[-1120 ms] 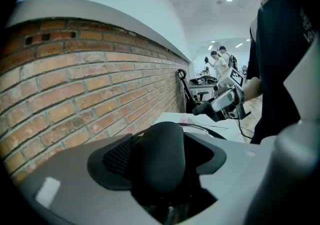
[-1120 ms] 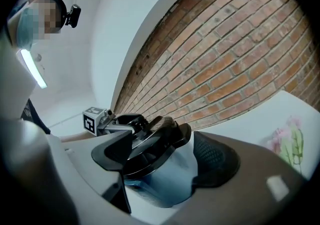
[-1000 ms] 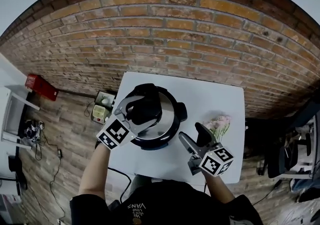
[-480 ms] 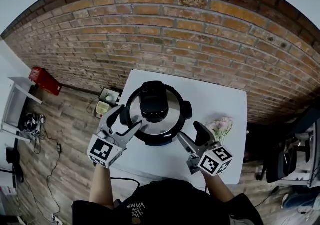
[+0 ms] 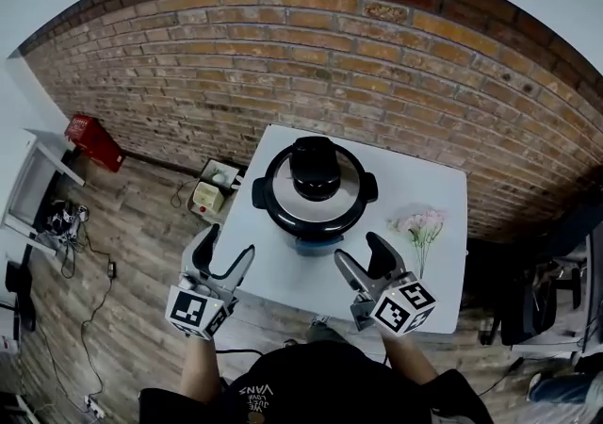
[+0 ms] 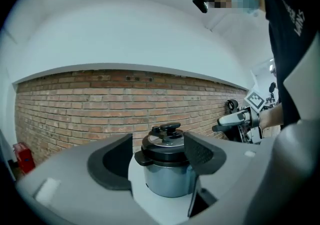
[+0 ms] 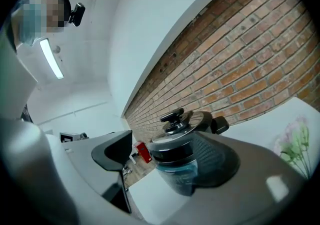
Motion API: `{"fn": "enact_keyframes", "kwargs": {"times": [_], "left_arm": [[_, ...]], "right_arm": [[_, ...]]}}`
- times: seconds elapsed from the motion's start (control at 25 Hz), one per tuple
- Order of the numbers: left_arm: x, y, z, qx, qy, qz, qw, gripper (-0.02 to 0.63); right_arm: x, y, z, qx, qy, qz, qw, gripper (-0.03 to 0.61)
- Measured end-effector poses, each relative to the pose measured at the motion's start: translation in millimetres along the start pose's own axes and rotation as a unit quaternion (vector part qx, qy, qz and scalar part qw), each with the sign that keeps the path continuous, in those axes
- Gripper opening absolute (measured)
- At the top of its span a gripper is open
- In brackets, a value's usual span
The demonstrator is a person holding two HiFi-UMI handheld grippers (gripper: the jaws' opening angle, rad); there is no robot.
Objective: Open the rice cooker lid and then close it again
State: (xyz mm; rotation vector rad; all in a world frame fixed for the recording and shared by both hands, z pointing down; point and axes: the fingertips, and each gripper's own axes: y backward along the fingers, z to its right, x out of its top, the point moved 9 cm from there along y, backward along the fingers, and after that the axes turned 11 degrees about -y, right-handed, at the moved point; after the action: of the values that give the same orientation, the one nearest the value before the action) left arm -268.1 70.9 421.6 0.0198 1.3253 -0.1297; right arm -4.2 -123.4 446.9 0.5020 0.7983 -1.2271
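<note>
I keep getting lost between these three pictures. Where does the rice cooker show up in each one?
Head view: the rice cooker sits just above centre on the white table, lid closed.
Left gripper view: rice cooker low centre, framed between the two open jaws.
Right gripper view: rice cooker low centre, partly behind the right-hand jaw.
Shared landmark: the brick wall behind it, also seen here and here.

rice cooker (image 5: 315, 196) closed on table (image 5: 419, 185) | left gripper (image 5: 229, 243) jaws apart | right gripper (image 5: 358, 248) jaws apart

One rice cooker (image 5: 314, 194), one flower sprig (image 5: 420, 227), two grippers (image 5: 228, 241) (image 5: 358, 248).
</note>
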Motion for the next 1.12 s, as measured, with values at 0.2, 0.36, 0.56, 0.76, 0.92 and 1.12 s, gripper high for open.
{"fn": "enact_keyframes", "kwargs": {"times": [0.2,0.36,0.56,0.76,0.92,1.12], "left_arm": [[-3.1,54.1,19.8,0.002,0.006,0.011,0.9999,0.299],[-4.2,90.0,37.5,-0.009,0.007,0.01,0.9999,0.299],[-11.8,123.9,57.1,-0.019,0.021,0.009,0.9996,0.298],[-18.9,143.4,79.0,-0.048,0.023,-0.004,0.9986,0.296],[-23.2,147.1,90.2,-0.051,0.018,0.007,0.9985,0.197],[-25.4,146.6,99.9,-0.036,0.018,0.002,0.9992,0.045]], "right_arm": [[-30.3,27.3,-32.8,-0.002,0.013,0.004,1.0,0.377],[-52.1,49.3,-59.1,-0.007,0.037,0.001,0.999,0.374],[-82.7,73.4,-77.5,-0.023,0.063,-0.011,0.998,0.35],[-100.4,90.2,-89.0,-0.038,0.081,-0.019,0.996,0.222],[-102.8,96.1,-93.3,-0.041,0.095,-0.02,0.994,0.126],[-104.0,97.8,-85.6,-0.038,0.099,-0.027,0.994,0.013]]}}
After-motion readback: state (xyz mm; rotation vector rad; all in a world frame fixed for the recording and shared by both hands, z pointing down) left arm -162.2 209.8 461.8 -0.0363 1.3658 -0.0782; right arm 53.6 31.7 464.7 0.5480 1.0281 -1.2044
